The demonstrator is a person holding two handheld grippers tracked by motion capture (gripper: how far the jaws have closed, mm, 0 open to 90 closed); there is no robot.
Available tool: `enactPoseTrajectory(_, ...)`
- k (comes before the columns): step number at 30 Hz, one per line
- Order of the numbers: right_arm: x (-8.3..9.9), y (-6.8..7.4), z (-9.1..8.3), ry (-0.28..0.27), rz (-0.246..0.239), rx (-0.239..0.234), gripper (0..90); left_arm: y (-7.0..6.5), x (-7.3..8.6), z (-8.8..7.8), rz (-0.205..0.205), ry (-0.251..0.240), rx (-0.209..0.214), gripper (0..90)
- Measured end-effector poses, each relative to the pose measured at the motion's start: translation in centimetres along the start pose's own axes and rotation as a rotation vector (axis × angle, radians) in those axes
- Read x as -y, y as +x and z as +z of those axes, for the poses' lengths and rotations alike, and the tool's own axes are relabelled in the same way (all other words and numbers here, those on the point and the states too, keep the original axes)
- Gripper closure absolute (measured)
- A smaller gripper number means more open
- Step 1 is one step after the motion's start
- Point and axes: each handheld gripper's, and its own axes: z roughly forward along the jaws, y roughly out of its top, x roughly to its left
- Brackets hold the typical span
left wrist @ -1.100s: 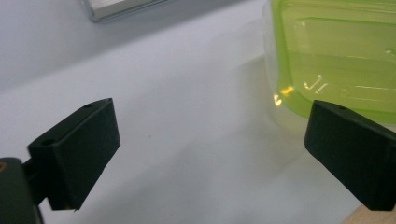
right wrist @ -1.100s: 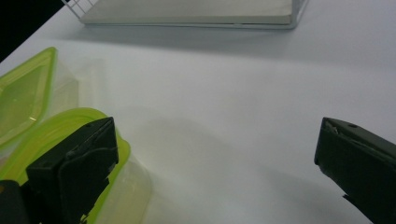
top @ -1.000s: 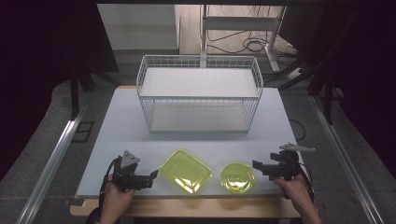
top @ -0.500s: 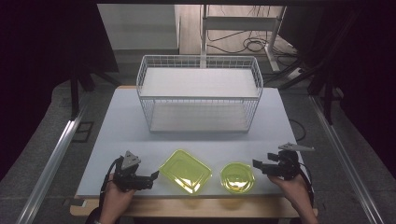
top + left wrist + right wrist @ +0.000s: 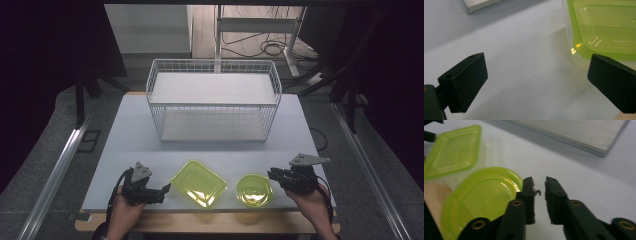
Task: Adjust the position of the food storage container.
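In the high view a white tabletop fills the middle of the frame, with a white wire basket standing at its upper centre. Along the lower edge of the tabletop lie two yellow-green lidded containers: a rectangular container at lower centre, turned at an angle, and a round container just to its right, the two close but apart.

At the lower left of that view the left gripper is held in a hand and points right toward the rectangular container, its tips just short of the container's near corner. In the left gripper view the jaws stand wide apart with bare tabletop between them, and the rectangular container sits in the upper right of the frame, its corner just above the right-hand jaw. Whether that jaw touches it cannot be told.

At the lower right of the high view the right gripper is held in the other hand and points left, right beside the round container. In the right gripper view the jaws are nearly together with only a narrow gap, clamping nothing; the round container lies against the left-hand jaw, and the rectangular container sits in the upper left.
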Motion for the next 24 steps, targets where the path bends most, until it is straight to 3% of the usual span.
enactPoseTrajectory(2, -0.4, 1.0, 0.2, 0.003, -0.038, -0.020, 85.6, 0.0, 0.0, 0.0, 0.004, 0.003, 0.001, 2.8)
enactPoseTrajectory(6, -0.6, 2.4, 0.6, 0.008, -0.074, -0.046, 88.1, -0.1, 0.0, 0.1, 0.011, 0.009, -0.001, 2.8)
enactPoseTrajectory(18, -1.2, 6.4, 2.0, 0.029, -0.143, -0.153, 88.6, -0.1, 0.0, 0.1, 0.015, 0.007, 0.000, 2.8)
enactPoseTrajectory(24, -1.2, 7.8, 2.8, 0.040, -0.159, -0.195, 88.6, -0.1, 0.0, 0.1, 0.015, 0.009, -0.001, 2.9)
